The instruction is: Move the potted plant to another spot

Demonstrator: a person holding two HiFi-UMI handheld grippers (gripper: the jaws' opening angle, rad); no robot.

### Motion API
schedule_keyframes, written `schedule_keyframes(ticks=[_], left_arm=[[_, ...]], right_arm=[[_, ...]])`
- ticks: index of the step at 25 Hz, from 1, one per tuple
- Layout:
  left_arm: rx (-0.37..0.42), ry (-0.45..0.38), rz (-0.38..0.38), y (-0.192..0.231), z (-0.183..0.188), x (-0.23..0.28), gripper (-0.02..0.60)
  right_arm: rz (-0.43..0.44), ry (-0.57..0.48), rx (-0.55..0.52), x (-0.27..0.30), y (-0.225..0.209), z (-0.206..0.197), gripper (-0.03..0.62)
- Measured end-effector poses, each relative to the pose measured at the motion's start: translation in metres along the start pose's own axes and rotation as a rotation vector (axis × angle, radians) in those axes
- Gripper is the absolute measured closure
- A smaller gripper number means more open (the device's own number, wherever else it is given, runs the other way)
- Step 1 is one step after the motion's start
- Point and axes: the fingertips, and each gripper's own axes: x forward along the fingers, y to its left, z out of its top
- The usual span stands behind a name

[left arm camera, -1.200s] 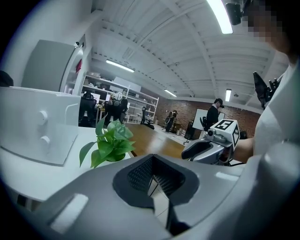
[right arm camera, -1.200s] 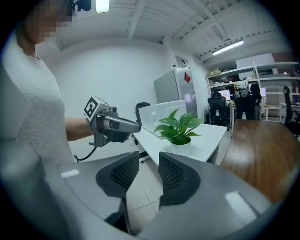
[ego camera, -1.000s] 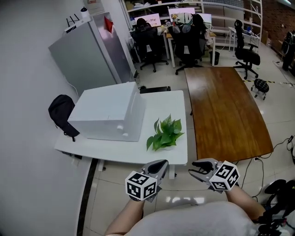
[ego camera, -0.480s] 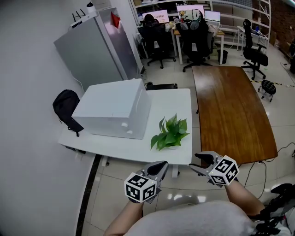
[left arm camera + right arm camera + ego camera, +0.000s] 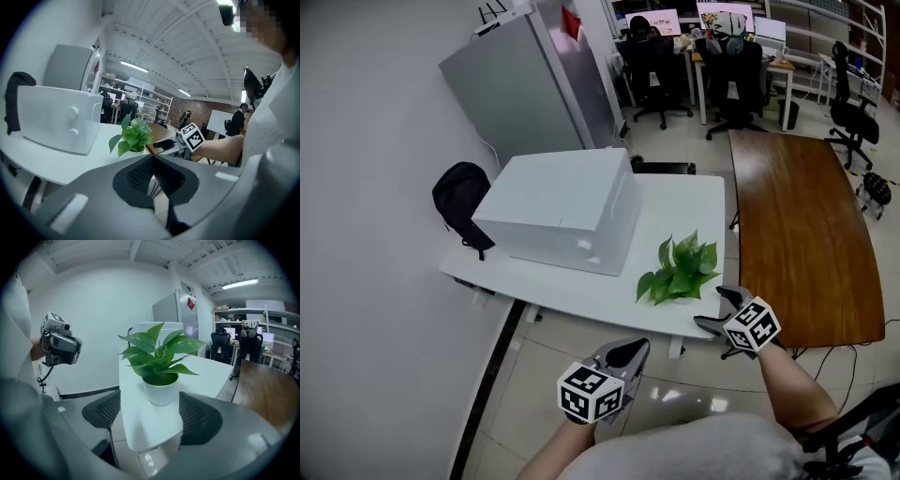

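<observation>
White bench (image 5: 572, 292), potted plant (image 5: 680, 272) near its front corner beside a box (image 5: 562, 211).
Just opening, jaws of the right gripper (image 5: 714, 309) stand apart and empty before the plant; jaws of the left gripper (image 5: 635, 350) are together.

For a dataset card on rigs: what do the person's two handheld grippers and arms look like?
Both the left gripper and right gripper are grey, two-jawed, with dark ribbed pads and a white cube of black square markers. The forearms are bare below a pale top. The right's jaws have just been opening, the potted plant ahead, ungripped.
</observation>
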Motion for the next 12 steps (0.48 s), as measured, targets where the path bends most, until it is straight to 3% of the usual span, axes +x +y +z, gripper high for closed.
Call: schedule_keyframes(ticks=[5, 12], left_arm=[[-0.027, -0.005, 0.061, 0.020, -0.005, -0.019, 0.584], [-0.058, -0.004, 0.134, 0.042, -0.019, -0.047, 0.584]], right_arm=[[-0.009, 0.054, -0.079, 0.043, -0.011, -0.003, 0.124], [-0.049, 0.036, -0.079, 0.086, -0.026, 0.000, 0.072]])
